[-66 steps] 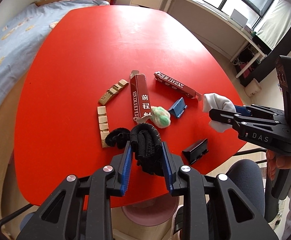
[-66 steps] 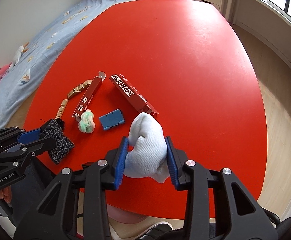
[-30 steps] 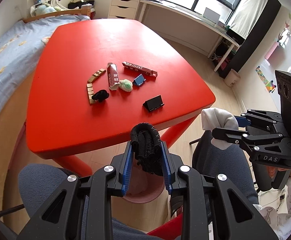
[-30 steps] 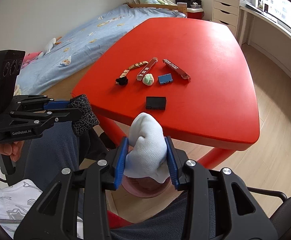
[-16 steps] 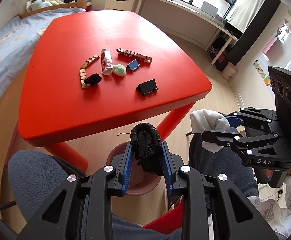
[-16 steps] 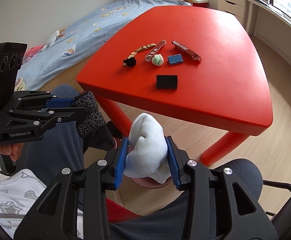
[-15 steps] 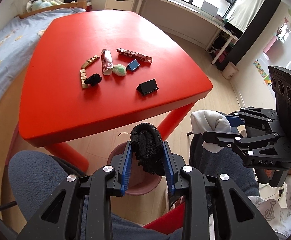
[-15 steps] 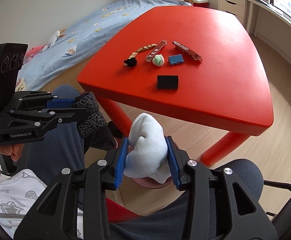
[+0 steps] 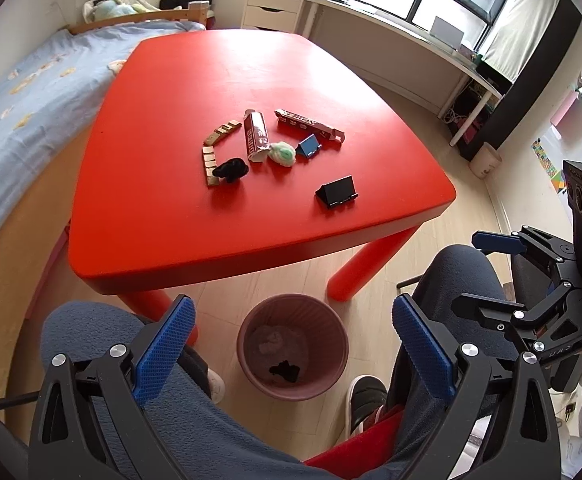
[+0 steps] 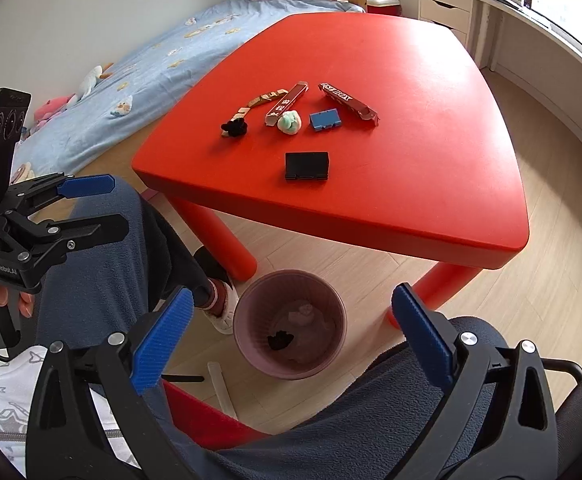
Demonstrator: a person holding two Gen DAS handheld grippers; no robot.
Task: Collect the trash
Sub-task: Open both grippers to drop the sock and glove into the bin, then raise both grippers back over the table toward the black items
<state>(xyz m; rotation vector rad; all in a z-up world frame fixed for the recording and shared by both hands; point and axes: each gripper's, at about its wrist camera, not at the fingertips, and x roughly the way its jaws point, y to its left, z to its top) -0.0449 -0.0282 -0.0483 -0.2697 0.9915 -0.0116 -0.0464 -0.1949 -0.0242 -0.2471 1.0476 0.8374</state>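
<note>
Hovering wide open above the bin (image 9: 293,350) on the floor, both hand-held grippers, left (image 9: 293,354) and right (image 10: 291,340), are empty; more trash waits mid-bench (image 9: 151,216).

A mauve bin (image 9: 293,350) stands upright on the floor by the bench's near edge, holding a black scrap (image 9: 285,371) and a pale wad (image 9: 273,342).

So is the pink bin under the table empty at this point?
Not empty. The round pink plastic bin holds a black clump and pale crumpled material.
</note>
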